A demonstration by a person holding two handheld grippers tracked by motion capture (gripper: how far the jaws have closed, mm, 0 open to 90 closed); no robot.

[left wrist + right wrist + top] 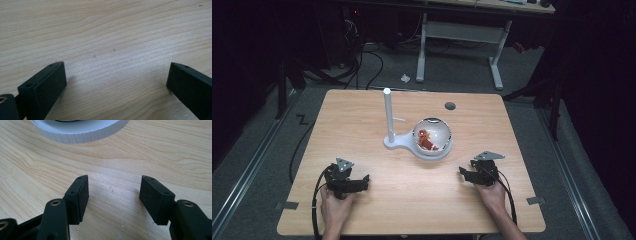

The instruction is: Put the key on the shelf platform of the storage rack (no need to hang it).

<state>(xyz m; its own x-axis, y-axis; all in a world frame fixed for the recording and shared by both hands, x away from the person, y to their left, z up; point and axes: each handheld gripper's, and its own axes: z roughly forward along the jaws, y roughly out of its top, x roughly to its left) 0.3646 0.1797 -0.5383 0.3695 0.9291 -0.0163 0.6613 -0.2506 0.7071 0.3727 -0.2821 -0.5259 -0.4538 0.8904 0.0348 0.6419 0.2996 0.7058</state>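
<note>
A white stand [398,141] with an upright post [388,112] sits mid-table. Its round base carries a shiny bowl [432,135] holding something red [427,140]. My left gripper [362,181] rests near the table's front left, held by a hand; its jaws stand wide apart over bare wood [117,72]. My right gripper [464,173] rests at the front right, pointing toward the stand. It is open with nothing between its fingers [113,192], and the stand's ribbed white rim [82,131] lies just ahead of them.
The light wooden table [412,205] has a small dark round hole cover [450,105] near its far edge. Cables trail from both grippers off the front edge. Beyond the table are a dark floor and the white legs of another desk [459,40].
</note>
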